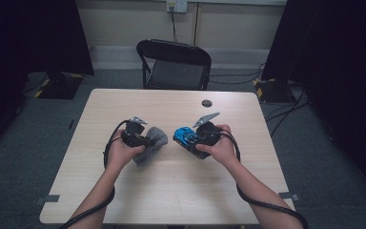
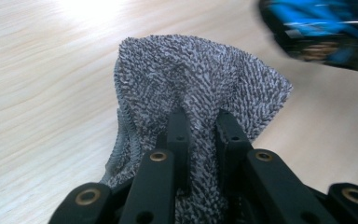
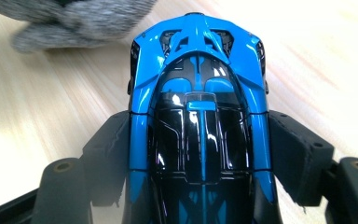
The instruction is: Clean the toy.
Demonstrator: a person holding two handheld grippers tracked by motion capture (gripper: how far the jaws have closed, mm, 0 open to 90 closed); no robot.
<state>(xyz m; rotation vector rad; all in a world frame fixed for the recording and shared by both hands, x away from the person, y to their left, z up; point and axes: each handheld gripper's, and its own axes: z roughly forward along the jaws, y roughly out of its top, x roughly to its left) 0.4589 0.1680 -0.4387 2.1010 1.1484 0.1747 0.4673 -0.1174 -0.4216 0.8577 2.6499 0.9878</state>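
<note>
At frame centre in the high view: left gripper clamped on grey cloth. Just right of it: right gripper clamped around blue toy car, above the table.

Your desk is a pale wood-grain top with rounded corners. A small dark round disc lies near its far edge. Near the middle, the grey cloth hangs down to the surface; whether it rests there is unclear.

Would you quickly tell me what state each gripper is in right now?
Left gripper: closed, pinching the grey knitted cloth.
Right gripper: closed on the sides of the glossy blue and black toy car.
</note>
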